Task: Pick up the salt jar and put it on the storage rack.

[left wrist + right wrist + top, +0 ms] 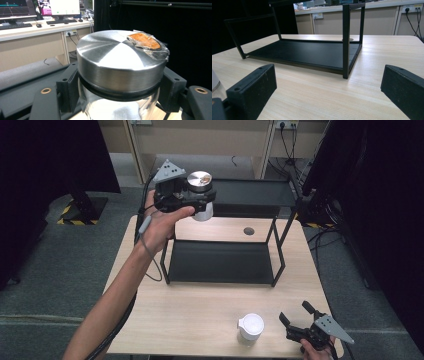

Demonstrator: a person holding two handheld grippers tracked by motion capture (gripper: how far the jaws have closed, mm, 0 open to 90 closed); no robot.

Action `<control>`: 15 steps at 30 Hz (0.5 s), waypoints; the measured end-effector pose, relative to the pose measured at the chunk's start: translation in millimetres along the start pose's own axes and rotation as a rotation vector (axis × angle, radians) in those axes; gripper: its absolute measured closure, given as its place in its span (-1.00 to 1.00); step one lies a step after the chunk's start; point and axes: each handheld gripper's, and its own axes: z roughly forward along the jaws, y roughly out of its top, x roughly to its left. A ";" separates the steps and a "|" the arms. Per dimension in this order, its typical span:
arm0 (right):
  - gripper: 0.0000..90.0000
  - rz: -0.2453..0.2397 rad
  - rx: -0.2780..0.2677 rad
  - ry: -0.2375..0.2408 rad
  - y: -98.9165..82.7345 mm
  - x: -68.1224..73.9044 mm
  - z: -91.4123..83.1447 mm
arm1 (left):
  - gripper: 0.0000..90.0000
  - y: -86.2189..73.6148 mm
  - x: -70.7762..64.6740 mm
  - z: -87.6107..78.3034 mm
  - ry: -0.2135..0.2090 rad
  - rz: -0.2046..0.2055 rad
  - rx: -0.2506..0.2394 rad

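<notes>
My left gripper (200,196) is shut on a clear glass jar (201,190) with a brushed metal lid (120,57), and holds it in the air beside the left end of the black rack's top shelf (250,192). Both jaws press the jar just under the lid, which carries a taped orange patch (144,41). At the table's near right corner my right gripper (296,314) rests low with its jaws wide open and nothing between them (328,87). A second jar with a white lid (251,326) stands just left of it.
The two-tier black metal rack (220,262) stands mid-table, its lower shelf bare. A round dark hole (248,231) lies in the wooden tabletop (190,315) behind the rack. Black curtains flank both sides, and a desk with monitors (57,7) stands farther off.
</notes>
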 end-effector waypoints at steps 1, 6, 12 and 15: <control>-0.99 0.000 0.000 0.000 0.0 -0.1 0.0 | -0.31 2.2 -0.7 2.6 0.011 -0.001 -0.001; -0.99 -0.003 0.000 0.002 0.1 0.1 0.1 | -0.31 9.1 -4.8 15.6 0.067 0.008 -0.005; -0.99 0.000 0.001 0.003 0.2 -0.6 0.0 | -0.31 16.4 -3.7 33.5 0.125 -0.004 0.004; -0.99 0.001 0.001 0.004 0.3 -0.8 0.0 | -0.31 17.1 -2.6 41.2 0.152 -0.011 0.007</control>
